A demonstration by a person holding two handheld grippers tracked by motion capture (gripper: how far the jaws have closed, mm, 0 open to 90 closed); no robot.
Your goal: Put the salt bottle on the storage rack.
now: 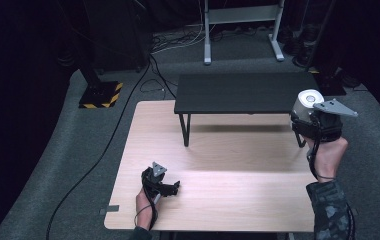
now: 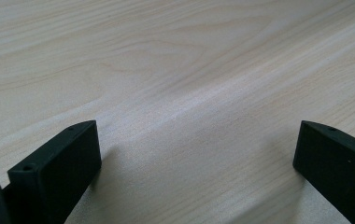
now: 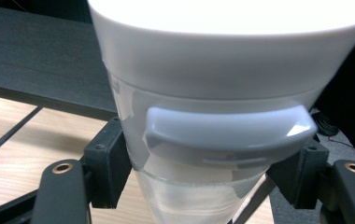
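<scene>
Container (image 1: 307,103), clear-walled with a white lid: held aloft at the right end of the black shelf (image 1: 243,92), above the wooden table (image 1: 213,195).

High view: the right gripper (image 1: 305,120) is raised beside the shelf's right end with the container clamped upright between its jaws, lid uppermost. The left gripper (image 1: 170,187) rests low over the table's near left area, well apart from the container.

Left gripper view: both black jaws stand wide apart over bare wood grain, nothing between them; this tool is released.

Right gripper view: the container (image 3: 222,107) sits clenched between the two jaws, which press on the clear wall just below a grey clip or handle on the lid. The shelf (image 3: 40,60) lies behind at left.

Handling, as a judgement: stiff plastic, probably light, though whether anything is inside cannot be told. The smooth clear wall looks slippery, so the body just under the lid's rim seems the safest place to hold, with the rim acting as a stop against sliding. Keeping it upright guards against the lid working loose.
</scene>
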